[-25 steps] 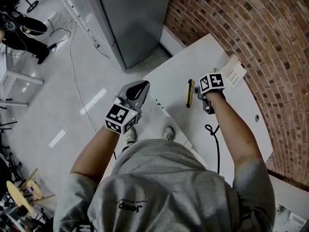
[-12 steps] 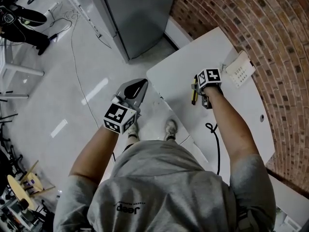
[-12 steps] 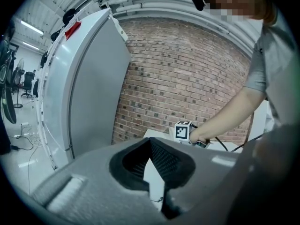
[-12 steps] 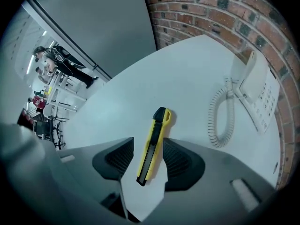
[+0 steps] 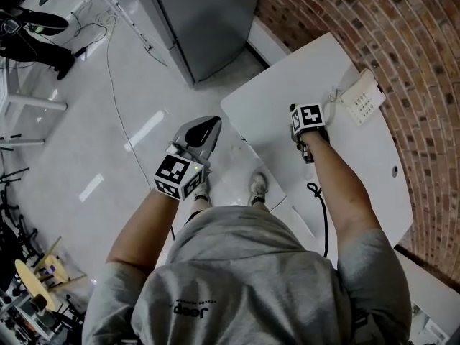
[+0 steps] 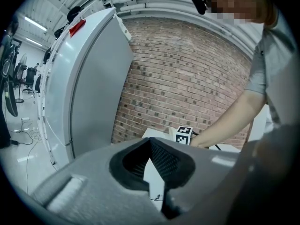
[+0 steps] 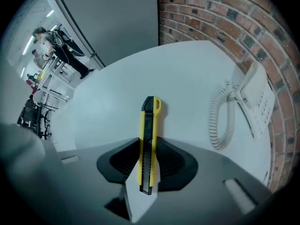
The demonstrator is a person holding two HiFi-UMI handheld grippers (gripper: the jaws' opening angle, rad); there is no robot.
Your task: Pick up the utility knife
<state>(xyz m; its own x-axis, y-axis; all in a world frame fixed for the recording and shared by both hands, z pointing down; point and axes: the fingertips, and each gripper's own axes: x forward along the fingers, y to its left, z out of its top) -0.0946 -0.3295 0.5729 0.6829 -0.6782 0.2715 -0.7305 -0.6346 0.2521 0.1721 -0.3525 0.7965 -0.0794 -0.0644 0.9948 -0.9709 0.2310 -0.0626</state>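
Note:
A yellow and black utility knife (image 7: pixel 150 110) lies flat on the white table (image 5: pixel 264 105). My right gripper (image 7: pixel 147 138) points straight down over it, and its jaws are closing with the knife's body between them; both pads touch the knife's sides. In the head view the right gripper's marker cube (image 5: pixel 309 117) hides nearly all of the knife. My left gripper (image 5: pixel 208 126) hangs off the table's left edge above the floor, shut with nothing in it. The left gripper (image 6: pixel 150 142) faces the table and the right arm.
A white desk telephone (image 5: pixel 361 98) with a coiled cord (image 7: pixel 220 118) sits just right of the knife. A black cable (image 5: pixel 320 208) runs over the table by the right forearm. A grey cabinet (image 5: pixel 208 20) and a brick wall (image 5: pixel 402 42) stand behind the table.
My right gripper has come down onto the knife and its jaws have narrowed round it. The left gripper has sunk a little.

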